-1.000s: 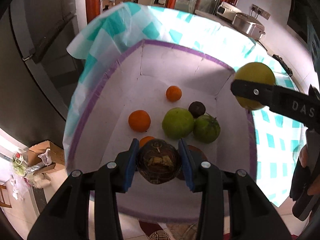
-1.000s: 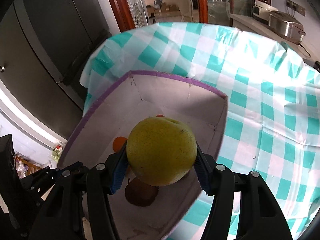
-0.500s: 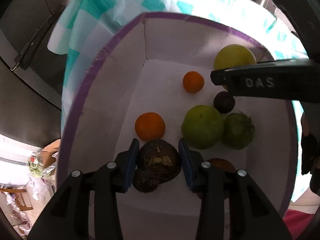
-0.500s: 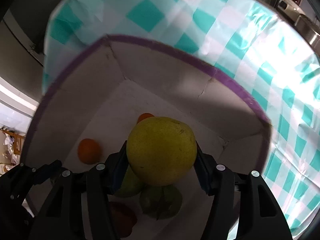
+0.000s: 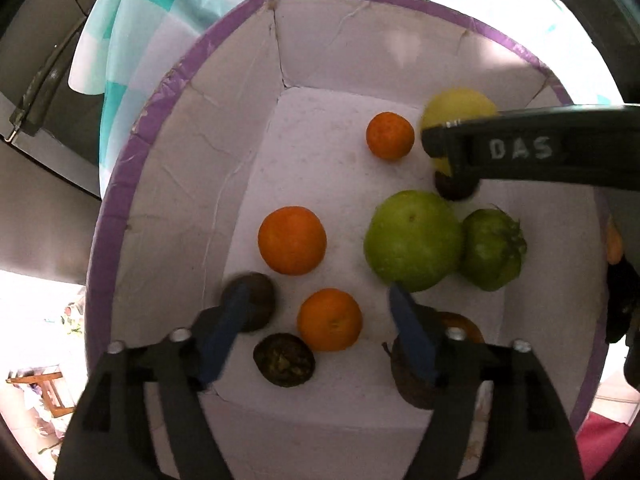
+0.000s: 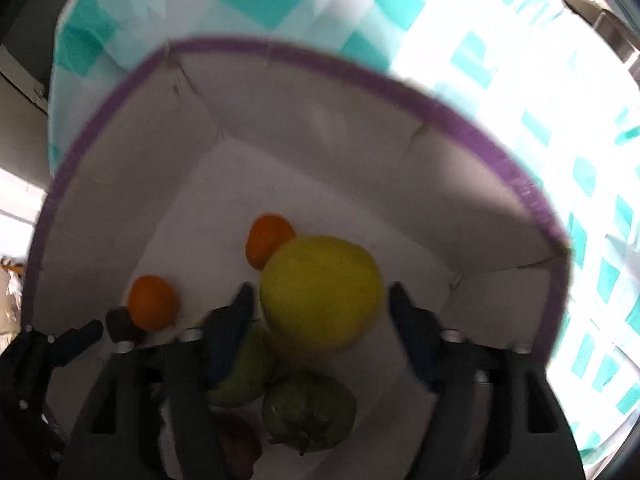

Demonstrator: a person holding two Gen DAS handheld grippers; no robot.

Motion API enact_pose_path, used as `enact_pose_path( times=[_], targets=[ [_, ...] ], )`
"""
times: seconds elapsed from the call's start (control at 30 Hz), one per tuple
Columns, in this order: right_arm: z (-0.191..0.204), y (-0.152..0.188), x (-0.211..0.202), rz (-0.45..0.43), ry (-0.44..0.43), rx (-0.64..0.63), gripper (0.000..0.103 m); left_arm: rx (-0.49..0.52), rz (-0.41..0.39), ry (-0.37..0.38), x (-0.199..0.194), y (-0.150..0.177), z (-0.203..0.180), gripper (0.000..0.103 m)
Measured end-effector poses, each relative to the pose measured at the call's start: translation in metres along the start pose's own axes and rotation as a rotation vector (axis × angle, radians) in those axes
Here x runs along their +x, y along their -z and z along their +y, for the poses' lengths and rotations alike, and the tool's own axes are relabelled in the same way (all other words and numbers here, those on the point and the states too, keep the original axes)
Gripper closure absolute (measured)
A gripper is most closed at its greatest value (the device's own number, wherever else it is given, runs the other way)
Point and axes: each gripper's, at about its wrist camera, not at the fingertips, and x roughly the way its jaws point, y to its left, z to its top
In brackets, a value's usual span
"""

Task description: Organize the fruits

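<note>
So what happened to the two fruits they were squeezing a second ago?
Both got let go. The left hand-held gripper went down into the box, and its jaws are opening off the dark brown fruit. The right hand-held gripper is opening off the yellow fruit. The other fruits stayed put.

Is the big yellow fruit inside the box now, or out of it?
Inside. The yellow fruit sits below the purple rim of the box, between the opening pads of the right gripper, which stand clear of it.

Creased matt cardboard box (image 5: 192, 168), purple tape-edged, on a thin checked cloth (image 6: 500, 52); fruit skins smooth.
</note>
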Motion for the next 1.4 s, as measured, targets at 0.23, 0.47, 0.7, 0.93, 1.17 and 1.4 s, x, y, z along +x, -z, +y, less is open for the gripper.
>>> enact_pose_path(
  times=[0.23,0.47,0.7,0.93,1.17,1.4],
  targets=[
    [-0.001,0.021,-0.053,-0.186,0.024,0.004,0.016,-0.009,-0.241,-0.046,-0.055,0.016,0.009,0.005],
    [-0.001,0.059,-0.108,-0.361,0.017,0.012,0.016,-0.043,-0.433,-0.149,-0.125,0.035,0.017,0.002],
    [0.019,0.077,-0.116,-0.334,0.053,0.001,0.016,-0.062,-0.213,-0.047,-0.099,0.051,0.023,0.002],
    [0.035,0.080,-0.113,-0.305,0.059,0.029,0.016,-0.015,-0.197,-0.037,-0.094,0.066,0.029,0.002],
    [0.048,0.078,-0.110,-0.286,0.056,0.014,0.016,-0.033,-0.195,-0.030,-0.095,0.072,0.041,0.002],
    [0.053,0.078,-0.109,-0.278,0.054,-0.001,0.016,-0.052,-0.191,-0.035,-0.096,0.073,0.046,0.002]
  ],
)
